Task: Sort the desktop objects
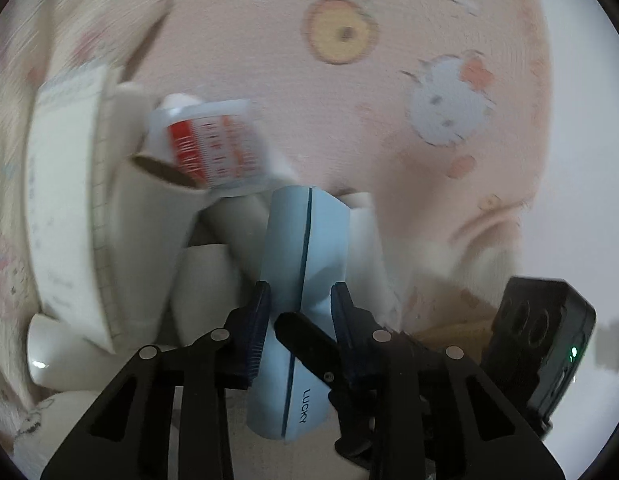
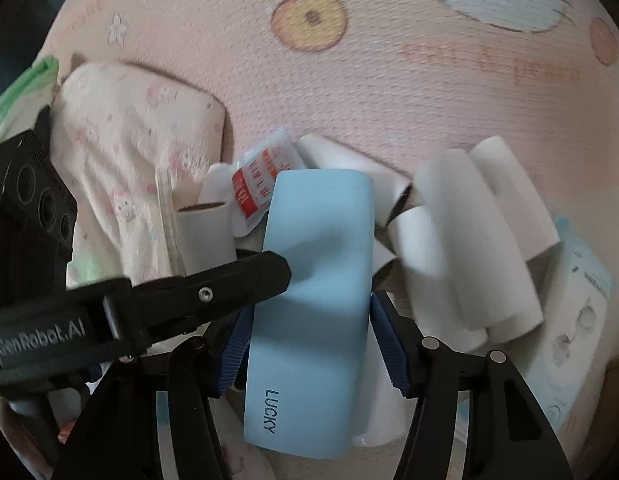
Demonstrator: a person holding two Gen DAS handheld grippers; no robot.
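Both claws are on the same item right now! Left claw [image 1: 299,300] has its ribbed pads pressed to the narrow edges of the pale blue LUCKY case [image 1: 299,264], gripping it along the seam. Right claw [image 2: 309,344] clamps the same case [image 2: 313,300] across its broad face, blue pads tight on both sides. From the right wrist view, a black finger of the left claw reaches in from the left and touches the case's side.

The case sits right between both sets of fingers, its long axis running straight ahead along them, the printed end nearest the cameras. It looks lifted above a heap of white paper tubes [image 2: 481,232] and a red-and-white sachet [image 2: 261,184], all lying on the pink cartoon-print mat [image 2: 389,100]; blur hides whether it touches them.

My read: neither hand is nearer, so one claw must let go before the case can travel anywhere.
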